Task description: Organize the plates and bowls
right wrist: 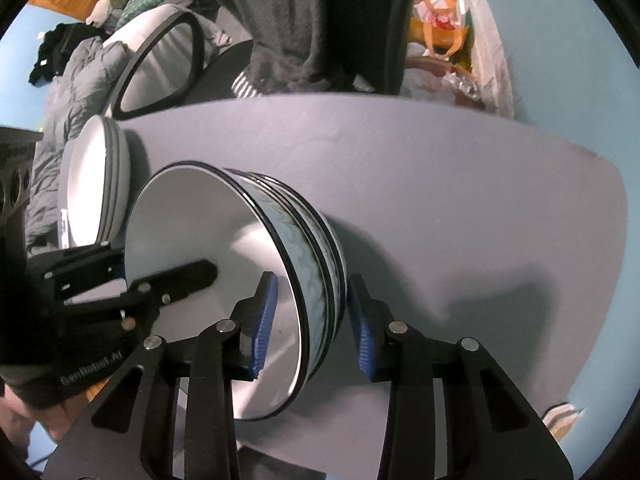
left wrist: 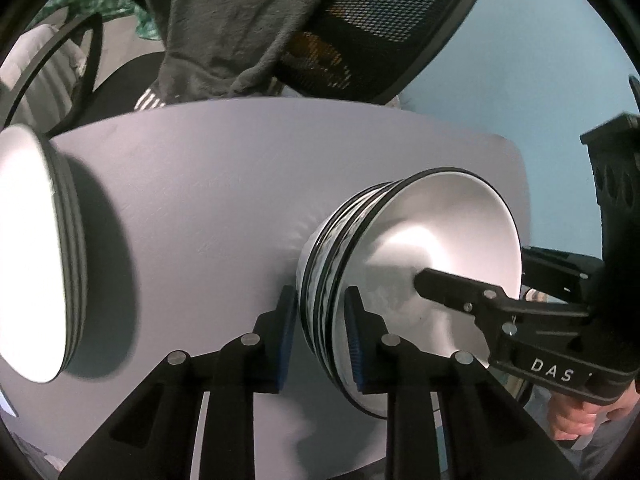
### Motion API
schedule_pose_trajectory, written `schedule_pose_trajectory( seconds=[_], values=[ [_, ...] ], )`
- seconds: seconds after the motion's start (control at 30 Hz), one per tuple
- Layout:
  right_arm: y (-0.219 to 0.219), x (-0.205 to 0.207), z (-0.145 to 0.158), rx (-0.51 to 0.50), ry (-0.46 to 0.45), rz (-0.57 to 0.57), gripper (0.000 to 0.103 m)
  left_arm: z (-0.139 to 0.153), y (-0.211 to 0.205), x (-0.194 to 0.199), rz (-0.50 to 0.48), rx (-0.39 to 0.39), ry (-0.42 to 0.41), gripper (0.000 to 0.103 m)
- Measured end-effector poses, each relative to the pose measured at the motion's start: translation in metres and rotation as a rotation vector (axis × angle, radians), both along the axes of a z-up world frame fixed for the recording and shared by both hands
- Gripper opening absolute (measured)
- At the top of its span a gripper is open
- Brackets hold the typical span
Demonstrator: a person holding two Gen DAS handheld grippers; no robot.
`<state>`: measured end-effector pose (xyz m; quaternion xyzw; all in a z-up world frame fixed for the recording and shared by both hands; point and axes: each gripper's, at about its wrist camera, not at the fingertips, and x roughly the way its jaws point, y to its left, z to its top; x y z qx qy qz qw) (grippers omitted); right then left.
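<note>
Left gripper [left wrist: 320,334] and right gripper [right wrist: 311,322] both straddle the bowl stack's [left wrist: 404,264] rim, opposite sides; can't tell if pads press yet. Plate stack [left wrist: 36,256] sits beside bowls. Sorting looks mostly done.

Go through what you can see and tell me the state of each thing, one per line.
Bowl stack: nested, upright on the table, rim between both tongs.
Plate stack: stacked beside the bowls, untouched.
Left tongs: straddling the near rim, pads close against it.
Right tongs: straddling the opposite rim, outer pad apart from the wall.
</note>
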<state>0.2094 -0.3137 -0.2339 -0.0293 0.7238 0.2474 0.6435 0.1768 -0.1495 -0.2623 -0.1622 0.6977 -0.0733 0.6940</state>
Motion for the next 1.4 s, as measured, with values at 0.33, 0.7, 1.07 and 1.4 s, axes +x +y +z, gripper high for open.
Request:
schedule_pose_trajectory(
  seconds=[0.33, 0.7, 1.07, 1.4],
  values=[
    [0.050, -0.048, -0.003, 0.031, 0.019, 0.061, 0.033, 0.001, 0.051, -0.059, 0.076, 0.049, 0.041, 0.023],
    [0.119, -0.087, -0.010, 0.050, 0.043, 0.140, 0.033, 0.001, 0.112, -0.126, 0.177, 0.065, 0.078, 0.023],
    [0.158, -0.117, -0.010, 0.041, 0.051, 0.148, 0.033, -0.004, 0.152, -0.155, 0.216, 0.071, 0.089, 0.023],
    [0.183, -0.129, -0.011, 0.019, 0.050, 0.117, 0.033, -0.012, 0.164, -0.154, 0.200, 0.060, 0.088, 0.023]
  ],
)
